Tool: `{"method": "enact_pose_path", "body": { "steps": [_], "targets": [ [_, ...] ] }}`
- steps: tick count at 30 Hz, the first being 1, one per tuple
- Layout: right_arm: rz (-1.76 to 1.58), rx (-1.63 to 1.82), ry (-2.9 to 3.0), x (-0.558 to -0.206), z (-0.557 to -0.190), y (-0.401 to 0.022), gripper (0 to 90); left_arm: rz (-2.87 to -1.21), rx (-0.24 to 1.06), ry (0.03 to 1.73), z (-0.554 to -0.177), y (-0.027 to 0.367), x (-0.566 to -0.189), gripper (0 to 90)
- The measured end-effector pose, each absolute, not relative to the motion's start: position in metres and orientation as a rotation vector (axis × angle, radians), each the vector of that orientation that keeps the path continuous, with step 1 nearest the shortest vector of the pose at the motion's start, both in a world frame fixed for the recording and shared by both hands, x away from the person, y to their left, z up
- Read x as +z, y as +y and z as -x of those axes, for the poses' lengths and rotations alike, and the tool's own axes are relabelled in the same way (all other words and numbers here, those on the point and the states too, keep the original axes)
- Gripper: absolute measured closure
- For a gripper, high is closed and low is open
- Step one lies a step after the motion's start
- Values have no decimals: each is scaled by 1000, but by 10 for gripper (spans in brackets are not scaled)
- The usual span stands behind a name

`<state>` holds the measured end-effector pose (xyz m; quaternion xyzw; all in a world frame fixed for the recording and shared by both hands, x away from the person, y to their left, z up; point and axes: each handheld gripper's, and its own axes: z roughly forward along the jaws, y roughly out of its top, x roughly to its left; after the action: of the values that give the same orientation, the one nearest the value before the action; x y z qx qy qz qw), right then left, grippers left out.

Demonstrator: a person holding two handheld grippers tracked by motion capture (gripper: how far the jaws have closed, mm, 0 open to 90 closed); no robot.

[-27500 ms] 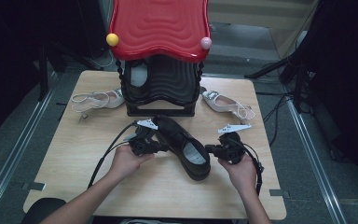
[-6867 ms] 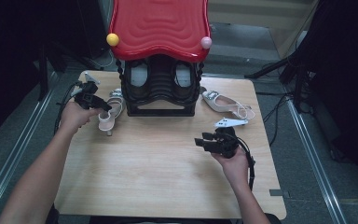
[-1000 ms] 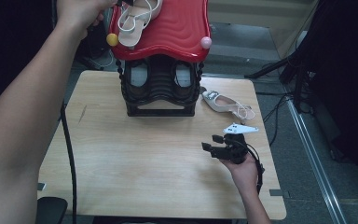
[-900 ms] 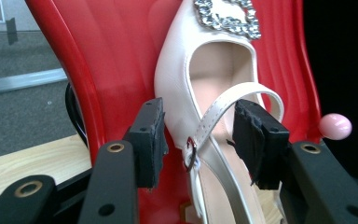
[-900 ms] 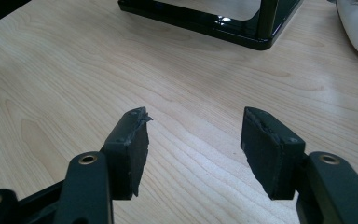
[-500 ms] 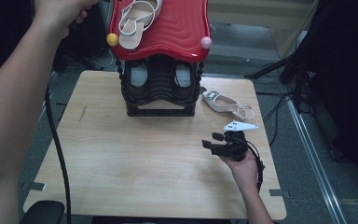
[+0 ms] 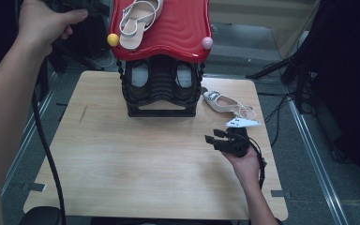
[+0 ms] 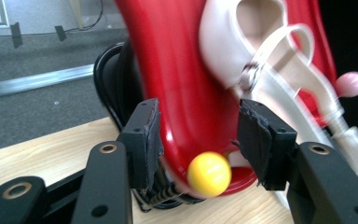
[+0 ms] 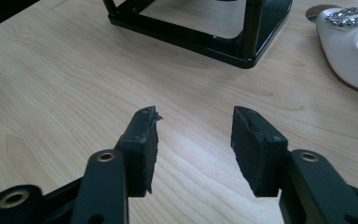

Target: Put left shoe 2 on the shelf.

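A white strappy sandal (image 7: 138, 18) lies on the red wavy top (image 7: 178, 33) of a black shoe rack (image 7: 161, 91). In the left gripper view the sandal (image 8: 261, 60) is blurred, beyond my left gripper (image 8: 199, 109). That gripper is open; its jaws have just been opening, with nothing between them. The left hand (image 7: 47, 23) is raised left of the rack. My right gripper (image 7: 214, 137) hovers low over the table at the right, open (image 9: 196, 114). Its jaws have just been closing on nothing. A second white shoe (image 7: 225, 103) lies on the table right of the rack.
Two dark shoes (image 7: 140, 77) sit inside the rack. A yellow ball (image 7: 113, 39) and a pink ball (image 7: 207, 42) mark the red top's front corners. The wooden table (image 7: 122, 154) has bare room in front of the rack. A black cable (image 7: 47, 154) hangs from the left hand.
The left hand has drawn back to the left and slightly down, away from the sandal, which stays on the red top. The right hand has stayed in place.
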<state>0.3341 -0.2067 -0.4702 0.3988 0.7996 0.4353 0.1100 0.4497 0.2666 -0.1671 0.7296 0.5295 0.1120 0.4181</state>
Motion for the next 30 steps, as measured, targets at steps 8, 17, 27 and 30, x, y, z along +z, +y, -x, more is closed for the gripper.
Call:
{"method": "enact_pose_path", "body": {
  "steps": [8,17,27,30],
  "targets": [
    [-1218,1256,2338,-468,-343,-208,683,-1832,246,1327,-439,281,-195,486],
    [-1259,1255,2335,-468,-352,-211,780,-1845,236,1341,-428,291,-231,485],
    [-1286,1253,2291,-466,-357,-214,898,-1854,216,1347,-423,296,-267,473],
    [-1301,1239,2293,-469,-360,-216,895,-1858,212,1340,-421,295,-276,471]
  ]
}}
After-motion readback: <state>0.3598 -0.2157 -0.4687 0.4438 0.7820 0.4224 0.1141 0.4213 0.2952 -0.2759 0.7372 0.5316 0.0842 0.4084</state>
